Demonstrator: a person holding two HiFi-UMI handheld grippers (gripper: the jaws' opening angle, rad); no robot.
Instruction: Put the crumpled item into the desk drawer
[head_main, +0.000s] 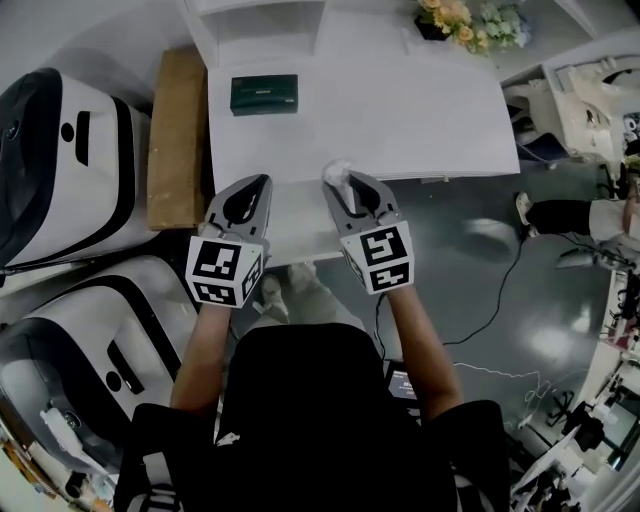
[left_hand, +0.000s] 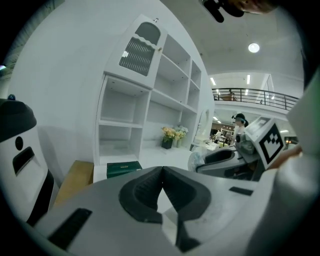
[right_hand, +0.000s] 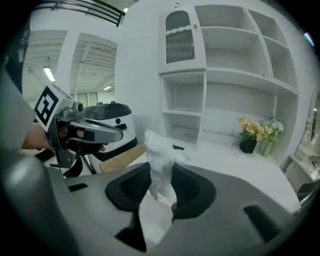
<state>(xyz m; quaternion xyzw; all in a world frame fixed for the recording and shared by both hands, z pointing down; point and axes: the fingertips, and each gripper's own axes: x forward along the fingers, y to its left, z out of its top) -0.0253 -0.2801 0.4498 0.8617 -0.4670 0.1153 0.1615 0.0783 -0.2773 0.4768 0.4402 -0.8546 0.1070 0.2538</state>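
Crumpled white paper (right_hand: 160, 145) pinched in right gripper (right_hand: 161, 172), largely hidden by its jaws in head view.
Soft, creased wad; left gripper (left_hand: 162, 172) jaws pressed together, empty; desk (head_main: 420, 110) smooth, white.

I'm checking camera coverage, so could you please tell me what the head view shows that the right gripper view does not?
Head view only: the person's shoes, the floor, and the marker cube on the right tool. Right gripper view only: the shelf unit's grille door, and that tool's jaws pinching the crumpled white item. Both: that item, the flowers and the white desk.
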